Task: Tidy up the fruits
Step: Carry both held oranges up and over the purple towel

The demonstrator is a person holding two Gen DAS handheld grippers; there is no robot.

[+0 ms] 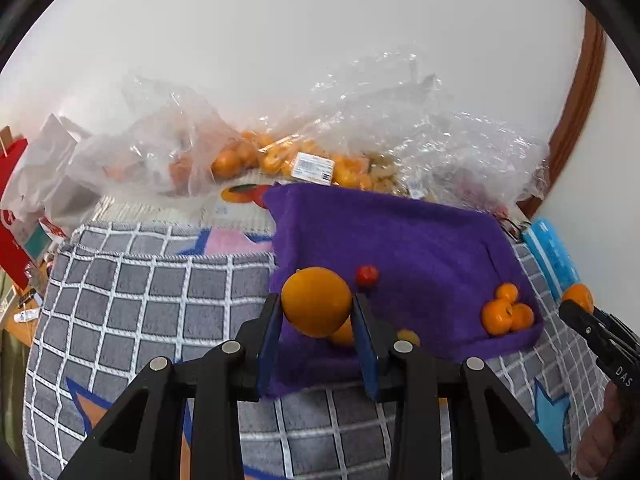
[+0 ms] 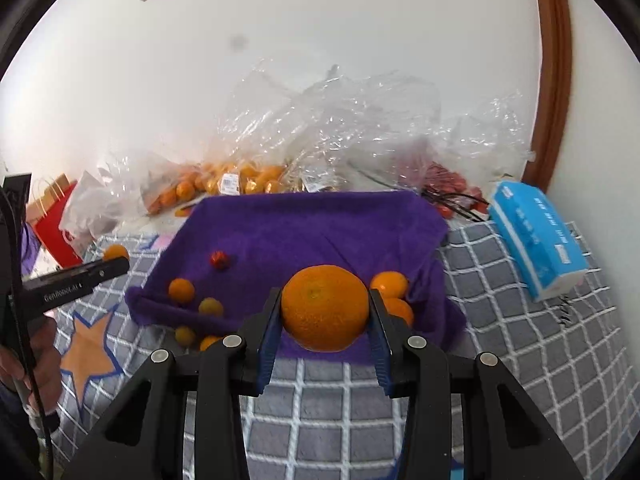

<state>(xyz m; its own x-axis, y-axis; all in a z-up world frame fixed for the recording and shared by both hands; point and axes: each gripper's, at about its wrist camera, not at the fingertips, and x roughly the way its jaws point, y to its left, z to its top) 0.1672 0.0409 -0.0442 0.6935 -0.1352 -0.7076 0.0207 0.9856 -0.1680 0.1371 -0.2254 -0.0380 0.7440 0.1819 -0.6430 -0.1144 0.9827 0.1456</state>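
Oranges [image 1: 316, 302] [image 2: 325, 308] are clamped by left gripper [image 1: 316, 320] and right gripper [image 2: 325, 320] above purple cloth [image 2: 320, 224]; small fruits [image 2: 181, 290], plastic bags [image 2: 340, 120], and a tissue pack [image 2: 536, 240] are seen nearby.

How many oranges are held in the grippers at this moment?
2. One orange sits in the left gripper, above the near left part of the purple cloth. The other orange sits in the right gripper, above the cloth's near right edge.
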